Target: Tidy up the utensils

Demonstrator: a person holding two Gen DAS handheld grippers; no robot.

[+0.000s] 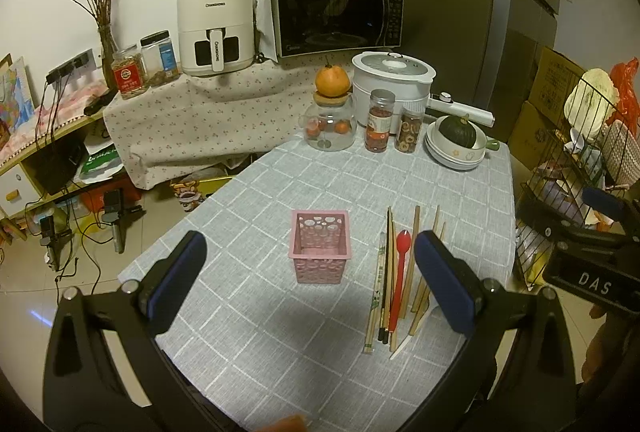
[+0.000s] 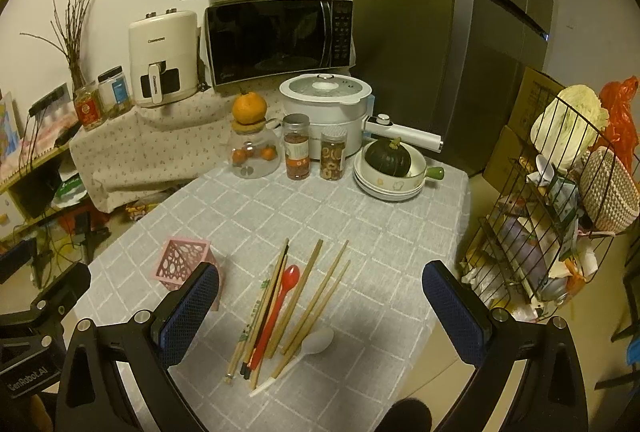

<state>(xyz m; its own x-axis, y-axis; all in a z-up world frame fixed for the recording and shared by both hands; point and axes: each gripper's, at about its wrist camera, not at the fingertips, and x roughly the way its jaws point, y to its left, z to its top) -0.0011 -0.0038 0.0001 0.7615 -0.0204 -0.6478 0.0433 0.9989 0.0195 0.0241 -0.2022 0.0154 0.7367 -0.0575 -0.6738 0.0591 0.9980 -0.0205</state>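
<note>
Both the left gripper (image 1: 310, 272) and right gripper (image 2: 320, 308) hover wide apart, holding nothing. On the table (image 2: 360, 216), a pink holder (image 1: 319, 247) stands upright mid-table. Chopsticks (image 2: 316, 296) and a red spoon (image 2: 280, 304) lie beside it, nearer the right edge.

A home kitchen: microwave (image 1: 338, 16), air fryer (image 1: 216, 26), fridge (image 2: 452, 32).

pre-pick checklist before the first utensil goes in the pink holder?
1. Left gripper open, holding nothing: ok.
2. Right gripper open, holding nothing: ok.
3. Pink holder upright, mouth unobstructed, nothing visible inside: ok.
4. Utensils reachable: chopsticks, red spoon and white spoon lie flat beside the holder: ok.
5. Single-item pick: pieces overlap in the pile: not ok.
6. Far-end clutter, jars and bowls, apart from the pile: ok.
</note>
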